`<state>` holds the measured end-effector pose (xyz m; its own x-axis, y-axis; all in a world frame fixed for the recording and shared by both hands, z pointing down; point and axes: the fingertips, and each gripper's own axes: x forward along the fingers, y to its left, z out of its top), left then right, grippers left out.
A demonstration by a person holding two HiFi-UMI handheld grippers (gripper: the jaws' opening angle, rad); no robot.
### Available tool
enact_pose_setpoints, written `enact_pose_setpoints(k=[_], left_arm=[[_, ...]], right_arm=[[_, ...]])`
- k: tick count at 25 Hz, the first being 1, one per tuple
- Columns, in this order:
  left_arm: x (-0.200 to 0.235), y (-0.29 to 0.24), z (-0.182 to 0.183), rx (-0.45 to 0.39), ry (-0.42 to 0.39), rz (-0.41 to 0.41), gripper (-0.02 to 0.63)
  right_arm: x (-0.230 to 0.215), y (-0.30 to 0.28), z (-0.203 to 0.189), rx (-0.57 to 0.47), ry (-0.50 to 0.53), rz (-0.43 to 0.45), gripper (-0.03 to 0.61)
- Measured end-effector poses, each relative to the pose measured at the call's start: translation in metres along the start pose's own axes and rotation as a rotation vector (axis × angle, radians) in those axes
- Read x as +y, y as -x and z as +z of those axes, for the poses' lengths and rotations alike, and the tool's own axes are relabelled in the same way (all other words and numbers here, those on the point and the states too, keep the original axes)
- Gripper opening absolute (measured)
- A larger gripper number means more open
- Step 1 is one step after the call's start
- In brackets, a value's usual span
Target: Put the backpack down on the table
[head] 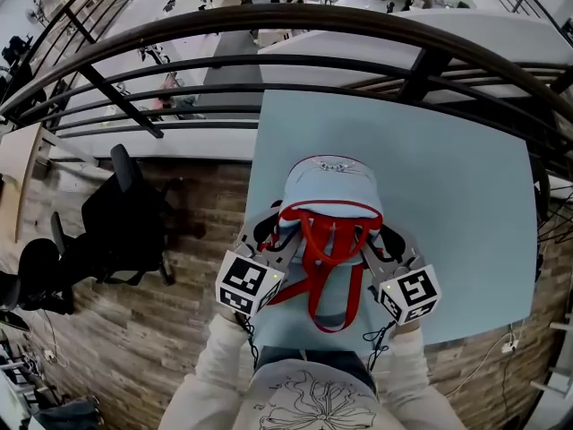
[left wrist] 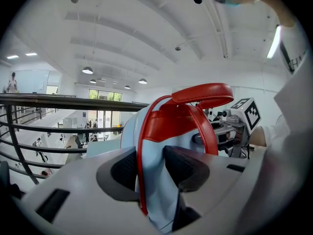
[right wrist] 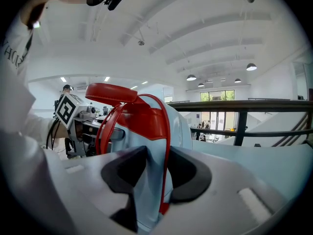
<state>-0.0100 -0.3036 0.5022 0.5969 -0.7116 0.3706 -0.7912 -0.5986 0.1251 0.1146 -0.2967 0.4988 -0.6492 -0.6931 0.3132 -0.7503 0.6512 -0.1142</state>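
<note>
The backpack (head: 331, 195), light blue with red straps (head: 327, 267), rests on the light blue table (head: 448, 177), at the side that is nearest to you, and its straps face toward your body. You have one gripper on each side of it. Your left gripper (head: 267, 236) has its jaws on the left side of the backpack: in the left gripper view the blue cloth and one red strap edge fill the gap between the two dark pads (left wrist: 183, 165), and both pads lie against the cloth. Your right gripper (head: 389, 242) does the same on the right side, with cloth and a red strap edge clamped between its pads (right wrist: 188, 173). The jaws of both stand rather wide on this thick fold. The red top handle (left wrist: 203, 93) stands up between the two grippers. Behind the table runs a dark railing (head: 269, 34). A black office chair (head: 125, 213) stands on the wooden floor (head: 134, 330) to your left.
</note>
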Motion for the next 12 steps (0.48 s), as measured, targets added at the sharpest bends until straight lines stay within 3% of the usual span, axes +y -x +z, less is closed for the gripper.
enact_pose_setpoints(k=[12], left_arm=[[-0.017, 0.006, -0.013, -0.001, 0.009, 0.004, 0.161]], right_arm=[[0.003, 0.018, -0.014, 0.008, -0.059, -0.006, 0.152]])
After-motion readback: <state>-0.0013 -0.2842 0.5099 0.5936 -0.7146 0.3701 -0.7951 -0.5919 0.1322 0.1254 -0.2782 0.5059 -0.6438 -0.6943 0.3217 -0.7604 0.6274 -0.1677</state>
